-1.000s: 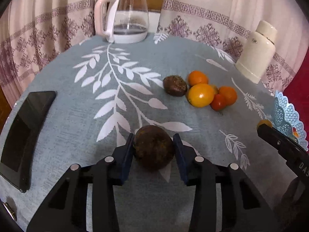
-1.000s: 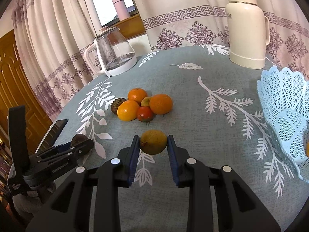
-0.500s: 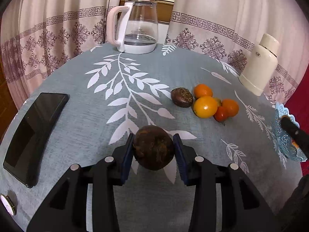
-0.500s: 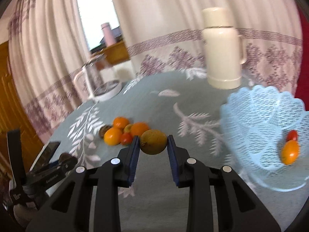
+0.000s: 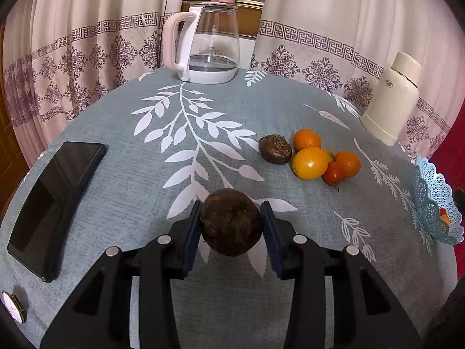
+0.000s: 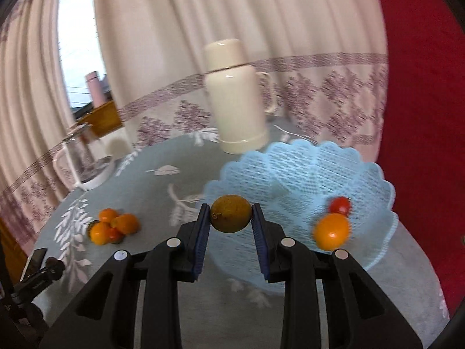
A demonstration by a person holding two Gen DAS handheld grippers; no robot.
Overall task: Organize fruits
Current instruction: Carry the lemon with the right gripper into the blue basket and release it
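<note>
Up close, the right tool (image 6: 231, 218) pinches a greenish-yellow fruit (image 6: 230, 213) at the near rim of the blue lattice basket (image 6: 363, 174), which holds an orange (image 6: 332, 231) and a small red fruit (image 6: 340, 205). Similarly, the left tool (image 5: 231, 224) grips a dark brown fruit (image 5: 231, 221) above the worktop (image 5: 145, 180). Farther off, the glass kettle (image 5: 213, 46) holds some water; its small print is unreadable.
</note>
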